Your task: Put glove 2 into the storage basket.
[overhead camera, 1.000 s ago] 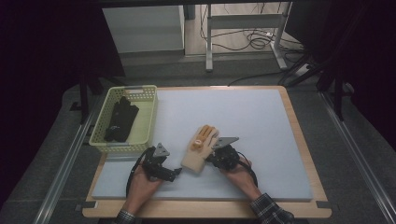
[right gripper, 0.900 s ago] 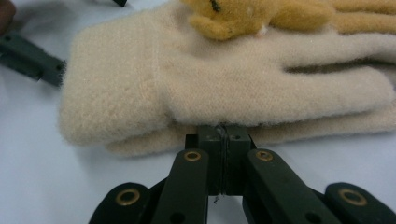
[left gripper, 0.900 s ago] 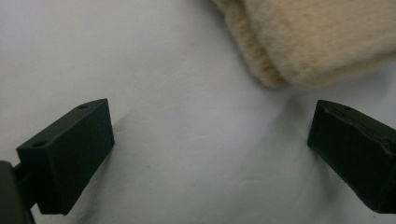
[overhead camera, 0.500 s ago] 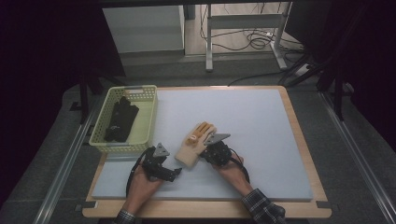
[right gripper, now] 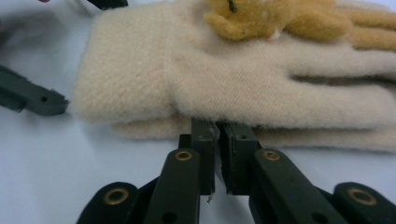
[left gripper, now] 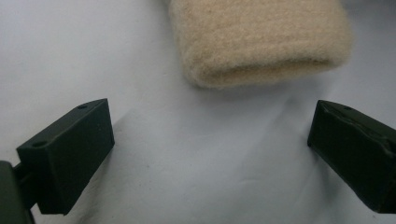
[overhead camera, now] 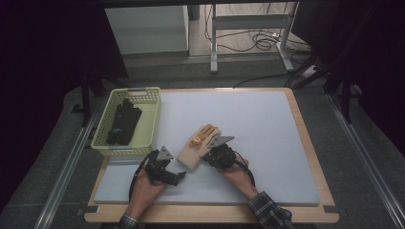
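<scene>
A beige fleece glove [overhead camera: 198, 145] with orange-tan trim lies on the white mat, cuff toward the person. In the right gripper view the glove [right gripper: 233, 79] looks like two stacked layers. My right gripper [right gripper: 217, 128] is shut, its tips tucked in at the glove's side edge and pinching it. From above, the right gripper [overhead camera: 211, 155] sits at the glove's right side. My left gripper [overhead camera: 180, 172] lies just near of the cuff. It stands open [left gripper: 210, 140], with the cuff [left gripper: 261, 42] a little beyond its tips and bare mat between the jaws.
A pale yellow-green basket [overhead camera: 156, 114] stands at the mat's left edge with a dark glove-like item [overhead camera: 123, 121] inside. The white mat [overhead camera: 267, 124] rests on a wooden board [overhead camera: 306, 143]. The left gripper's jaw [right gripper: 32, 98] reaches in beside the cuff.
The right gripper and the glove have shifted slightly left and away from the person. The left hand has stayed nearly still by the cuff.
</scene>
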